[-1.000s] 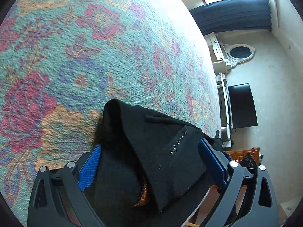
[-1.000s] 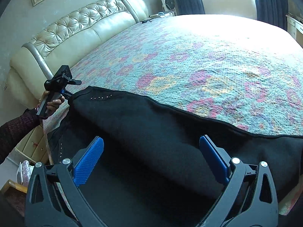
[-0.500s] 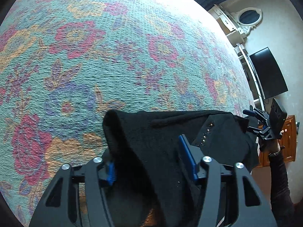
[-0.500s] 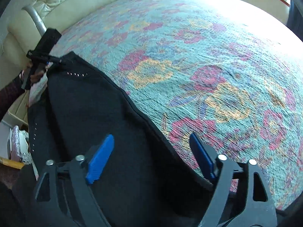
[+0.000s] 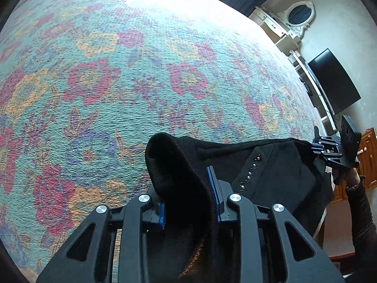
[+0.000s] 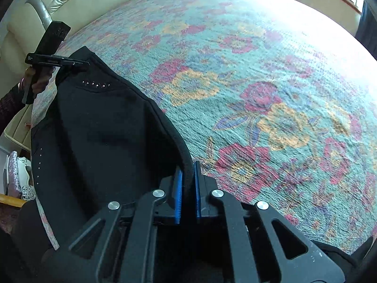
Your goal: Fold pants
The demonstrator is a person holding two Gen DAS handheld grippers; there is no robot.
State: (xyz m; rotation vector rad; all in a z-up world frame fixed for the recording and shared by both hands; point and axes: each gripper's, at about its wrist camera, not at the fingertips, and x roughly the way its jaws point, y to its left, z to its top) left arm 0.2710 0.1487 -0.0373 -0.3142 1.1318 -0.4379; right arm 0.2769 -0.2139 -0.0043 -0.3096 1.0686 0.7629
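Black pants (image 5: 271,172) with small metal studs hang over the near edge of a floral bedspread (image 5: 117,70). My left gripper (image 5: 188,198) is shut on a bunched waist corner of the pants. My right gripper (image 6: 187,191) is shut on the pants' edge seam (image 6: 106,129). In the right wrist view the left gripper (image 6: 80,62) shows at the far left, holding the studded corner. In the left wrist view the right gripper (image 5: 315,145) shows at the far right, on the pants' other end. The cloth stretches between the two.
A cream tufted headboard (image 6: 59,2) runs along the far left. A dresser with an oval mirror (image 5: 299,16), a dark TV screen (image 5: 334,82) and a wooden cabinet (image 5: 367,160) stand beyond the bed. The floral bedspread (image 6: 259,82) spreads wide ahead.
Both grippers have closed from open onto the pants: the left on the waist corner, the right on the edge seam. Both have tilted down toward the bed.
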